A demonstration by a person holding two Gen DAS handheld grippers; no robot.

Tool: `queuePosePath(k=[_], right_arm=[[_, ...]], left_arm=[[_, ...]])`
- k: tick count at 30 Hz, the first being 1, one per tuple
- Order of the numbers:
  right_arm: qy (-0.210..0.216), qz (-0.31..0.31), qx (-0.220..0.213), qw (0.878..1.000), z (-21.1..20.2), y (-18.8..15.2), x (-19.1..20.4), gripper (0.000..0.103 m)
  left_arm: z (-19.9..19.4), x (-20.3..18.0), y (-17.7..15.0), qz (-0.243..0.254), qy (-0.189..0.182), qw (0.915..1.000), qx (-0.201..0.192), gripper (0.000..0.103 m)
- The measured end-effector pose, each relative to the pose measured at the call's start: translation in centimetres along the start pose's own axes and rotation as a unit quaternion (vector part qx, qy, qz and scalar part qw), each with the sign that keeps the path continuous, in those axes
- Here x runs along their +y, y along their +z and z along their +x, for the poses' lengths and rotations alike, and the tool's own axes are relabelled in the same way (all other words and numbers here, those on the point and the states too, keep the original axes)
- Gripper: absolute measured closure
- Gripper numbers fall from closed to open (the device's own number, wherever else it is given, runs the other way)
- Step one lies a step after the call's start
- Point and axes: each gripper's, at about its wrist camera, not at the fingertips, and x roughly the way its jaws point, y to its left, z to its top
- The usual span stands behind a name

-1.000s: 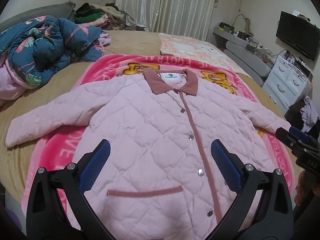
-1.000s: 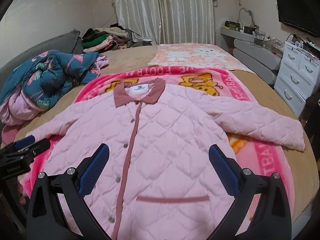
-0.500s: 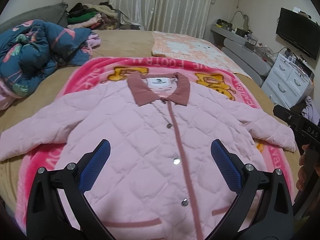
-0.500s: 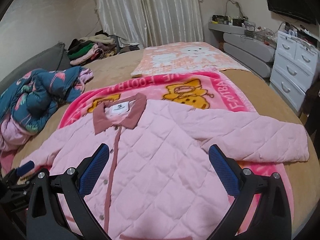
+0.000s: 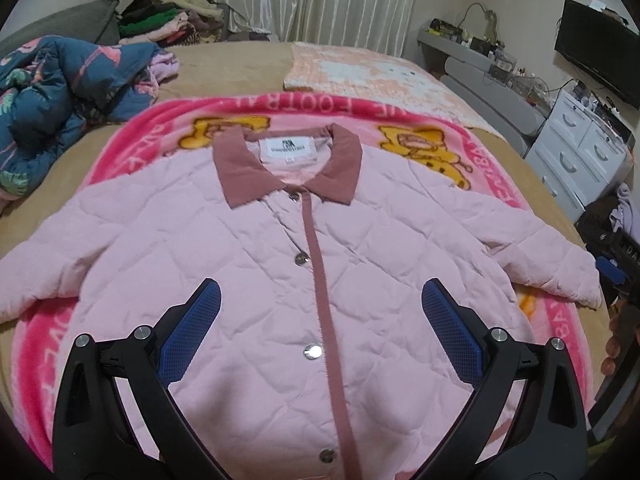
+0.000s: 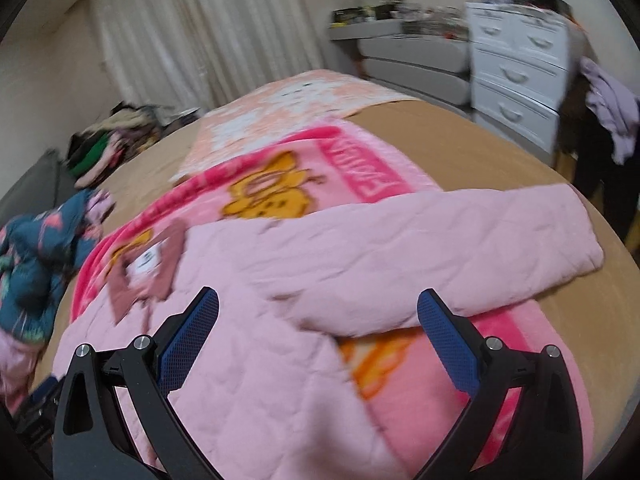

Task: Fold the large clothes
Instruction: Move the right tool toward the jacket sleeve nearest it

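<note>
A pink quilted jacket (image 5: 248, 264) lies flat, face up and buttoned, on a bright pink cartoon blanket (image 5: 404, 120) spread over the tan bed (image 5: 236, 68). Its dusty-rose collar (image 5: 340, 168) points toward the curtains (image 5: 320, 0), both sleeves stretched outward. The left tool (image 5: 320, 336) hovers above the jacket's chest, spread wide and gripping nothing. The right tool (image 6: 318, 338) hangs wide above the right sleeve (image 6: 440, 248), also bare. A crumpled blue quilt (image 5: 60, 92) sits at the bed's left; a white dresser (image 6: 520, 72) stands to the right.
</note>
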Motion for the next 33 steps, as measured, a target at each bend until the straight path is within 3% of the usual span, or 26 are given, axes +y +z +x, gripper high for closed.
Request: queuePosePath(k=[9,17,25,33], right_arm=[[-0.041,0.055,-0.006,0.998,1.7,0.4,-5.9,0.004],[-0.068,0.156,0.005,0.985,3.6,0.1,-12.7,0.004],[-0.082,0.258,0.02,0.963,6.1,-0.9,-19.0,0.004],[-0.06,0.36,0.029,0.931,8.6,-2.7,-24.3,0.004]], left_arm=[[3.5,-2.6,-0.8,0.013,0.001,0.9996,0.023,0.009],[5.4,-4.8,-1.5,0.031,0.001,0.9988,0.037,0.009],[7.1,-5.5,-1.9,0.05,0.003,0.997,0.059,0.009],[7.9,-4.7,-1.5,0.06,0.01,0.9959,0.067,0.009]])
